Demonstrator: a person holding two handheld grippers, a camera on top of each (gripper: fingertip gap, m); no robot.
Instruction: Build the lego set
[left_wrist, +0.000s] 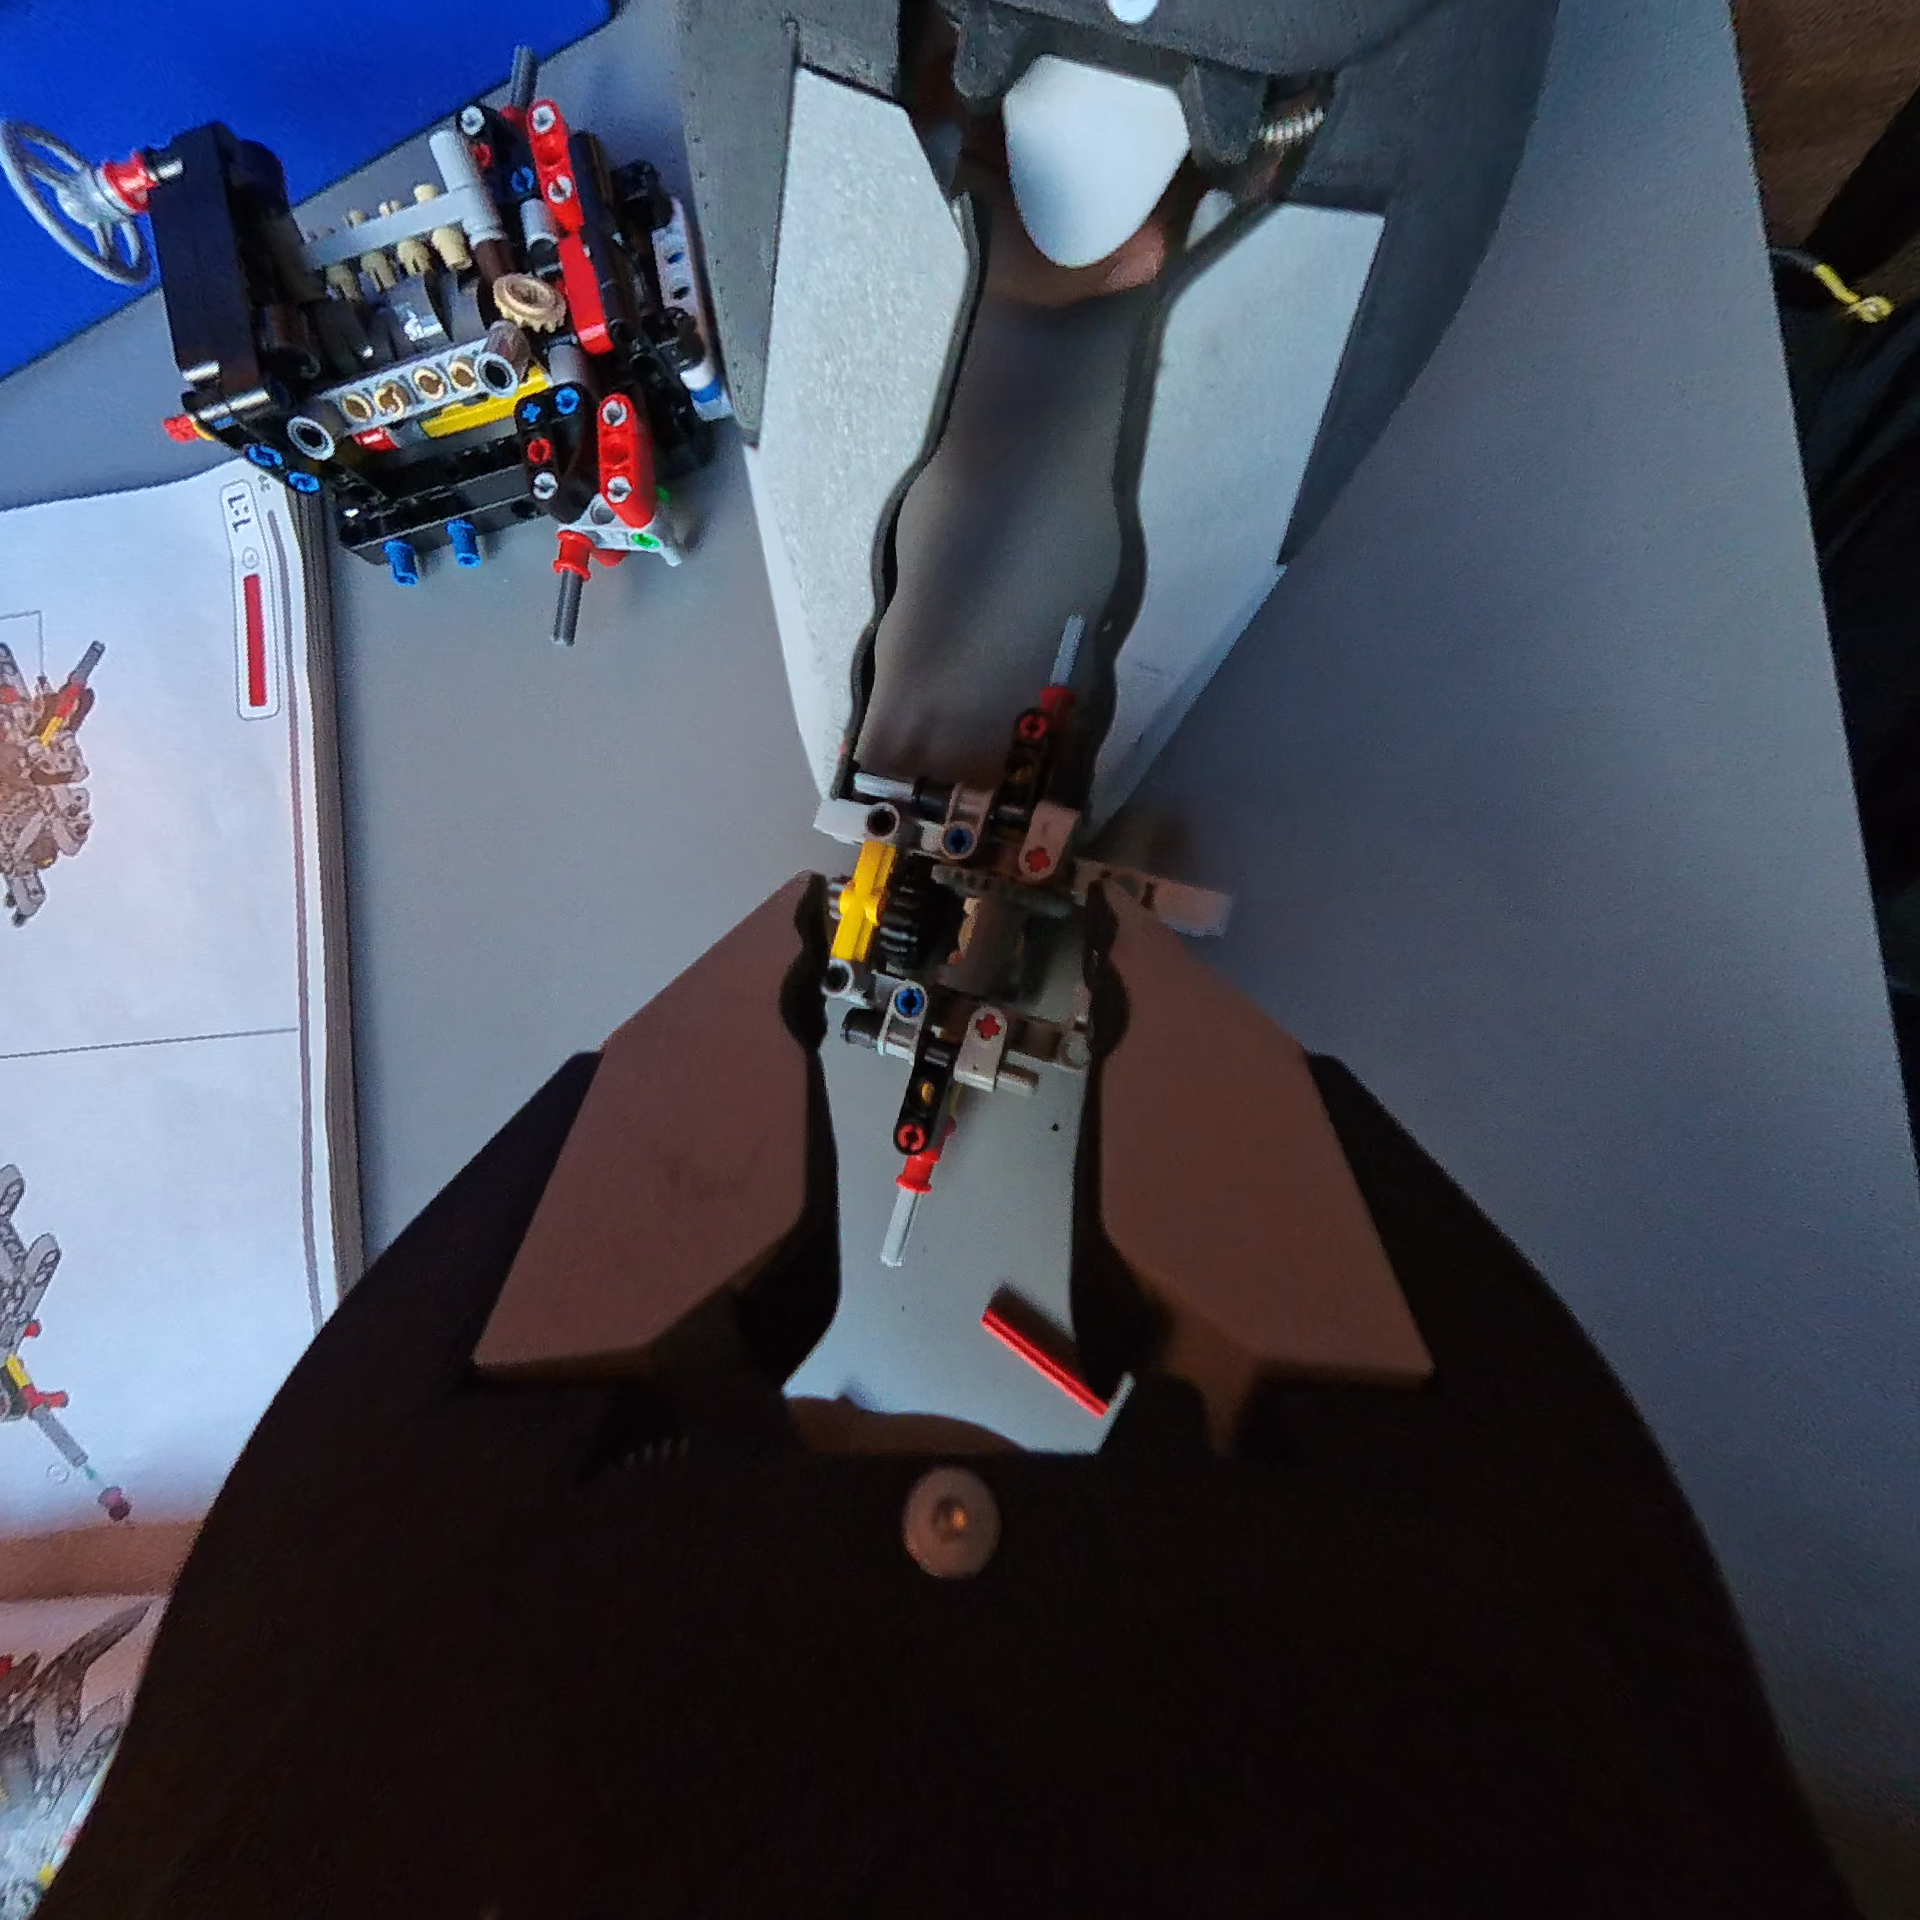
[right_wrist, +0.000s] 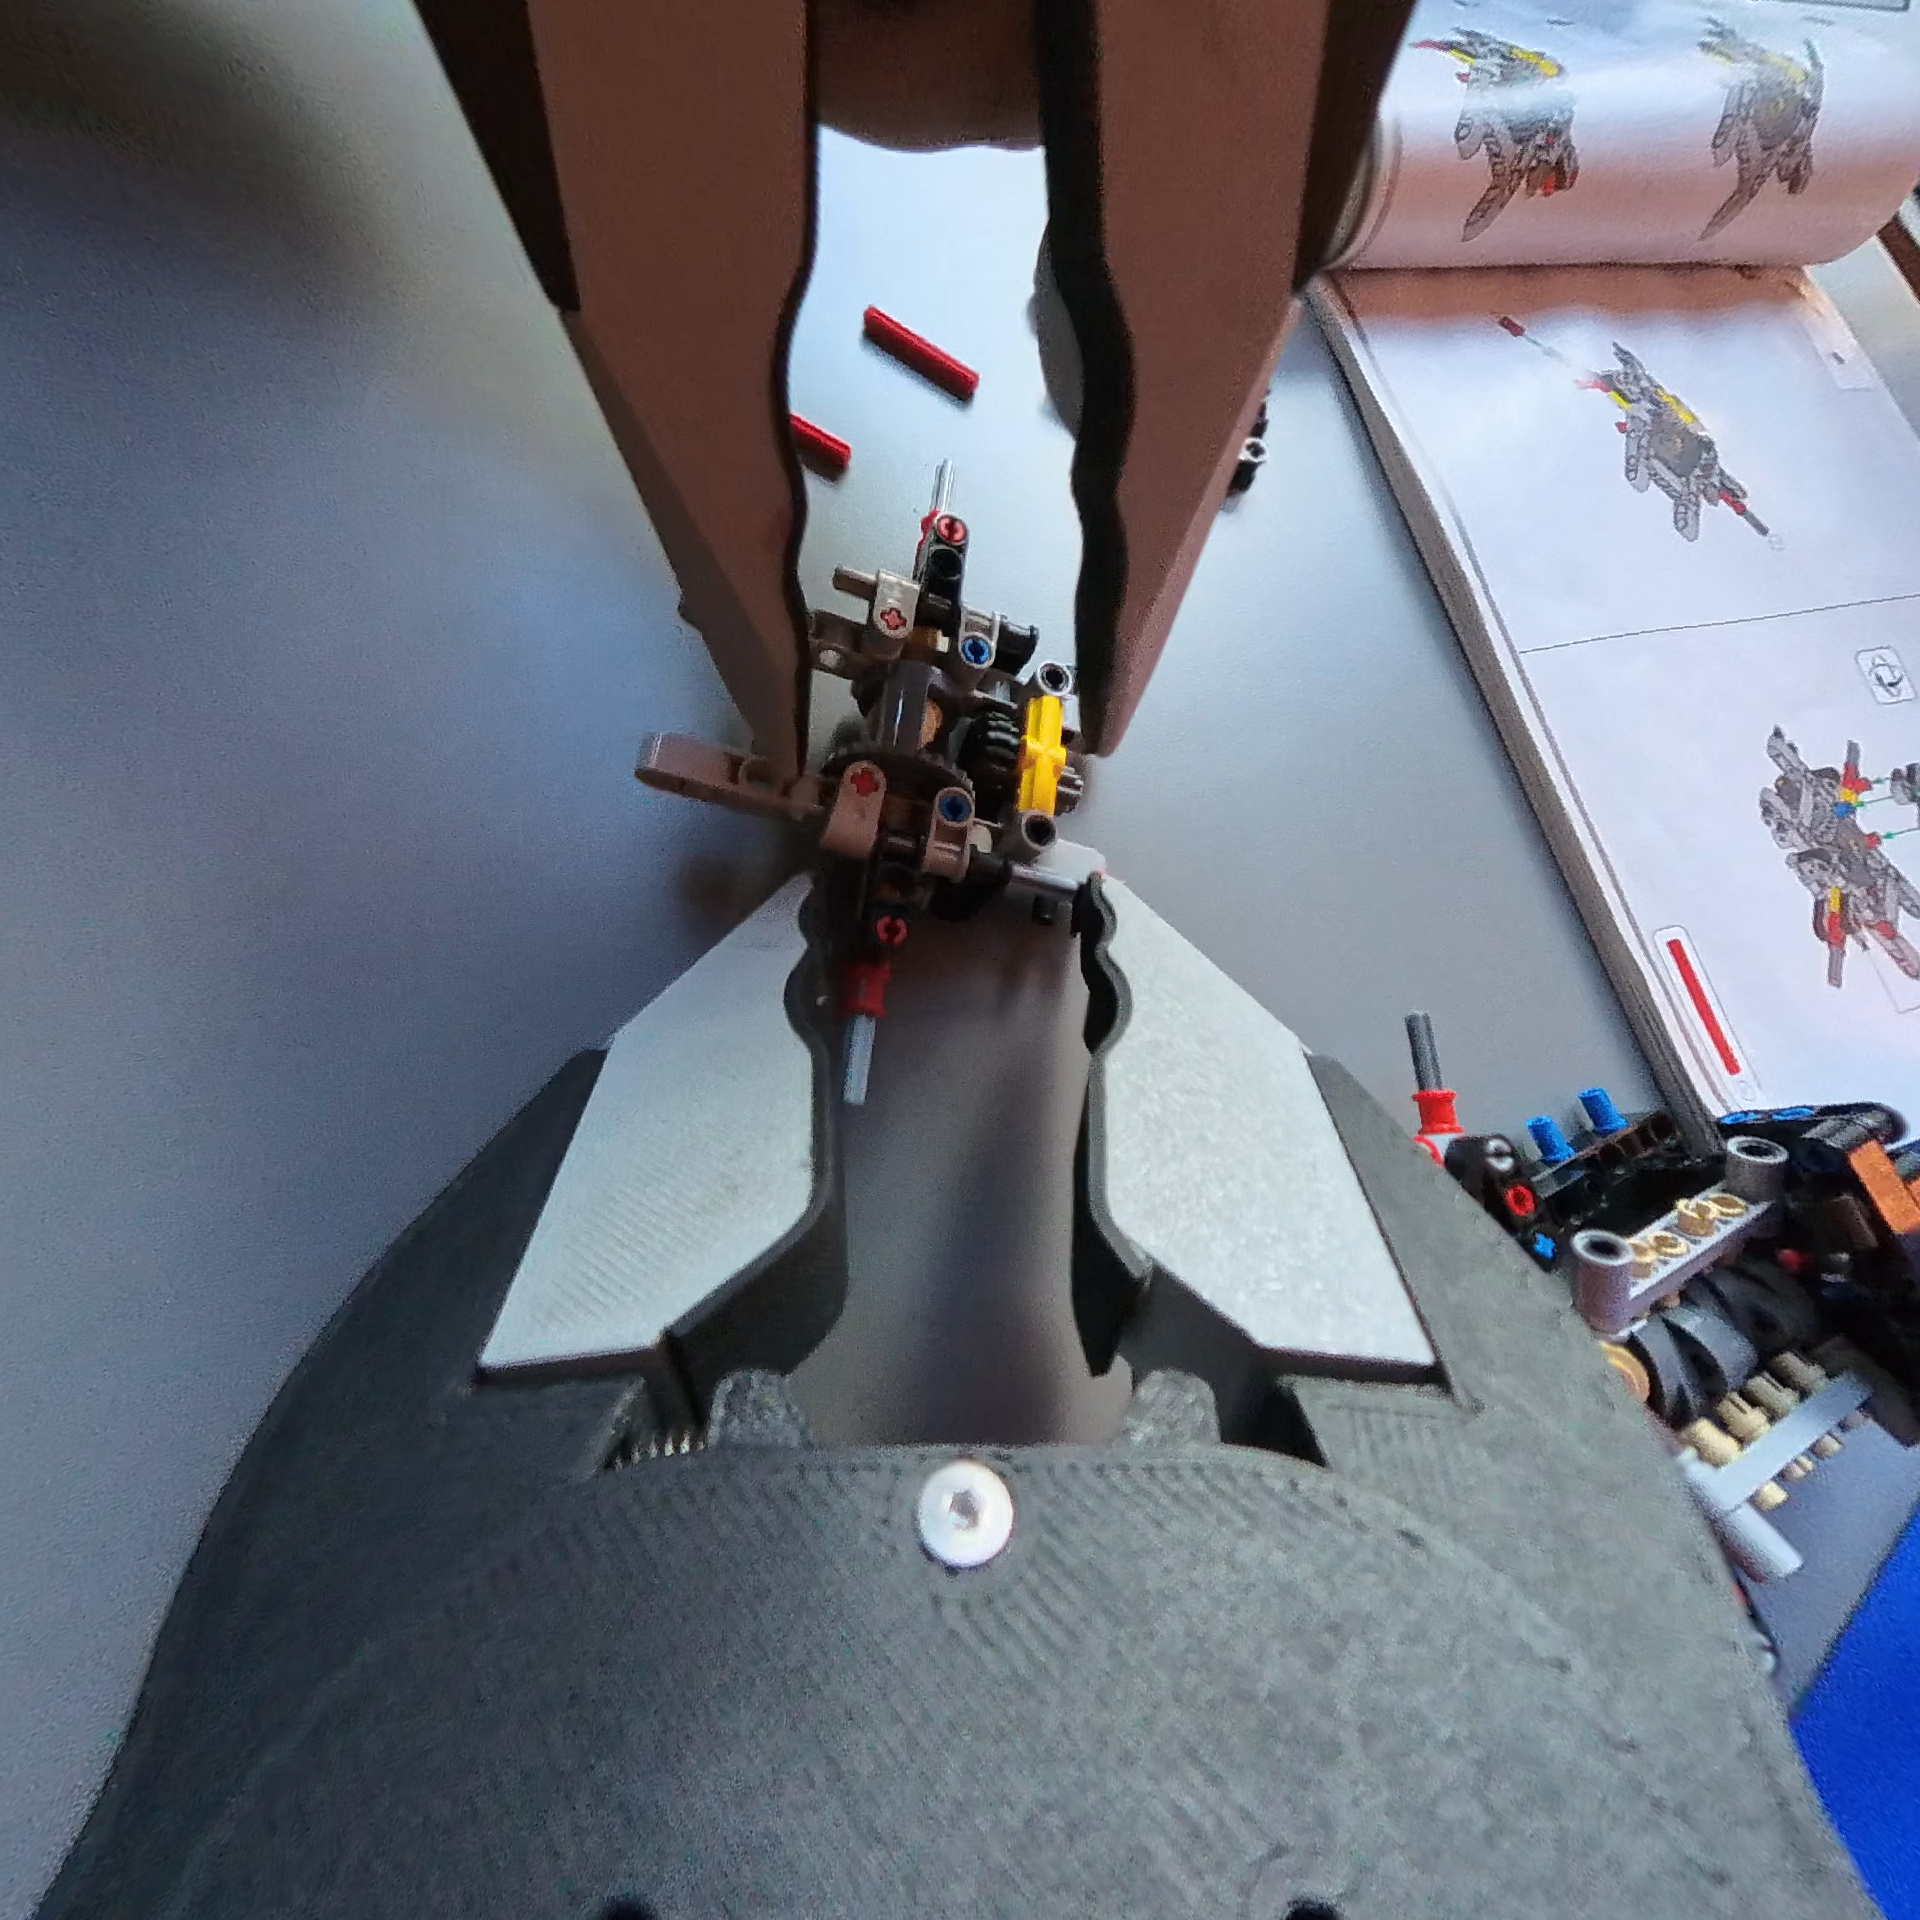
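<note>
Evidently to steady it, the right gripper (right_wrist: 951, 894) had its jaws clamped on the gear assembly (right_wrist: 914, 769). The left gripper (left_wrist: 953, 891) straddled its middle, jaws wide.

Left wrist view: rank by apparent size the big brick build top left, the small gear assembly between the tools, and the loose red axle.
1. Big brick build, clearly largest.
2. Small gear assembly, about half that; it lies nearer the camera, so its true share may be smaller.
3. Loose red axle, smallest, partly hidden by the left tool.

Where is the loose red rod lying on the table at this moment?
In the left wrist view, the red rod lies on the grey table, low between the left gripper's fingers, nearer than the small brick assembly.
</note>
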